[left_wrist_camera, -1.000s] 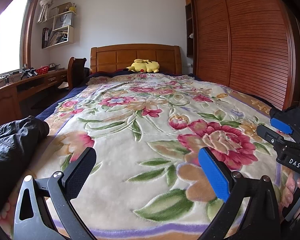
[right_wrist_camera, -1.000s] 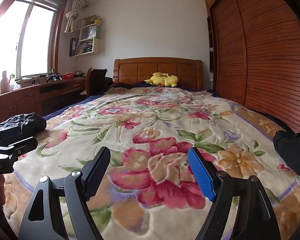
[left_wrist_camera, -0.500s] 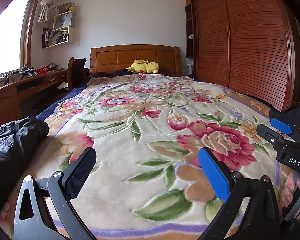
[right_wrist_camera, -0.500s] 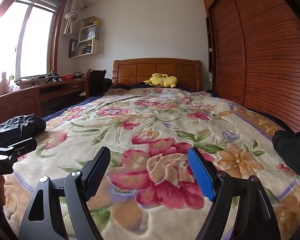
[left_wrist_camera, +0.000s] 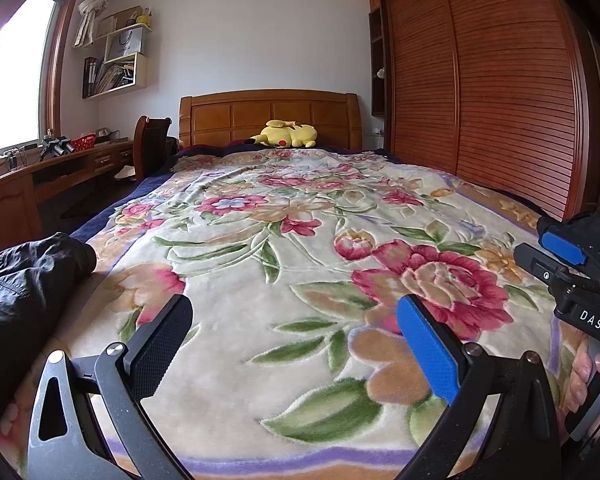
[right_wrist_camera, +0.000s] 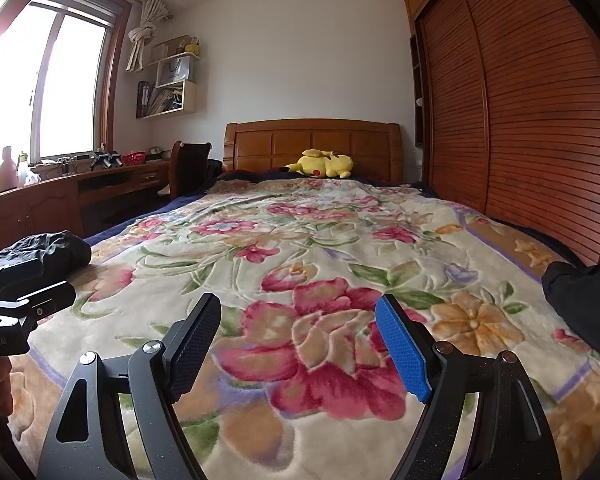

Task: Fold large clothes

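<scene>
While both grippers hover over the floral blanket (left_wrist_camera: pixel 300 280), left gripper (left_wrist_camera: pixel 296 332) and right gripper (right_wrist_camera: pixel 300 336) have jaws wide, nothing between them. Black jacket (left_wrist_camera: pixel 24 292) lies bunched at the bed's left edge; another dark garment (right_wrist_camera: pixel 584 304) at the right edge.

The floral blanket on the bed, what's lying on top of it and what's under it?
On the cream floral plush blanket: a crumpled black garment at its left edge, another dark garment at the right. A navy sheet edge peeks out beneath; the mattress is covered.
</scene>
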The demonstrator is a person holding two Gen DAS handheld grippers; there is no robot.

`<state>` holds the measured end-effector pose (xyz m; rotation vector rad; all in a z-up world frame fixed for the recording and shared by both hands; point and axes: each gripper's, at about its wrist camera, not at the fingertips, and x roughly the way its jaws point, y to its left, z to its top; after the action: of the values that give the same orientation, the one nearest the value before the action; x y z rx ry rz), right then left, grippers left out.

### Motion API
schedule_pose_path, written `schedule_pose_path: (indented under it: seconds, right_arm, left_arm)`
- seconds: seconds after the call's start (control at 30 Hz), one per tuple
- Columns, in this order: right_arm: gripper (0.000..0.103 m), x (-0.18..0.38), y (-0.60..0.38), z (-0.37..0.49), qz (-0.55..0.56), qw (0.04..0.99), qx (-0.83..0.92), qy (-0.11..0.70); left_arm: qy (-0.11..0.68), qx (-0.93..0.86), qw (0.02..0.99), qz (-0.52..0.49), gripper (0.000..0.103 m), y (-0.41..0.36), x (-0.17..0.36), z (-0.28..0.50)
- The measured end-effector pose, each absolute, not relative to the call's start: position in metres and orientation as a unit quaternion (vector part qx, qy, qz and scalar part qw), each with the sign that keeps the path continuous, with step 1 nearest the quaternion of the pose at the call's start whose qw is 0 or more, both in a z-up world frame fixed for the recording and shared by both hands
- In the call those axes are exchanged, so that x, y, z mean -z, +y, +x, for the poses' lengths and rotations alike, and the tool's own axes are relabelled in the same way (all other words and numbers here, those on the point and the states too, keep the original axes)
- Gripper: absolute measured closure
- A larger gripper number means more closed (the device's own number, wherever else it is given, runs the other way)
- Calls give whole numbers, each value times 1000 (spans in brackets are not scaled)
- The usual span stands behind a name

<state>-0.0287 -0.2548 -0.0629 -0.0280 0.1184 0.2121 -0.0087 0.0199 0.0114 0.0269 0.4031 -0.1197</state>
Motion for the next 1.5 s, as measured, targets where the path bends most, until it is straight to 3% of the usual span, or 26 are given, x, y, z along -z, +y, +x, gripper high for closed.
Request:
schedule_pose_path:
  seconds: [1.5]
  right_arm:
    - [22,62,-255,-26,-9,993,-101,58]
  left_arm:
    - [198,59,978,12,1,20,-11,-10]
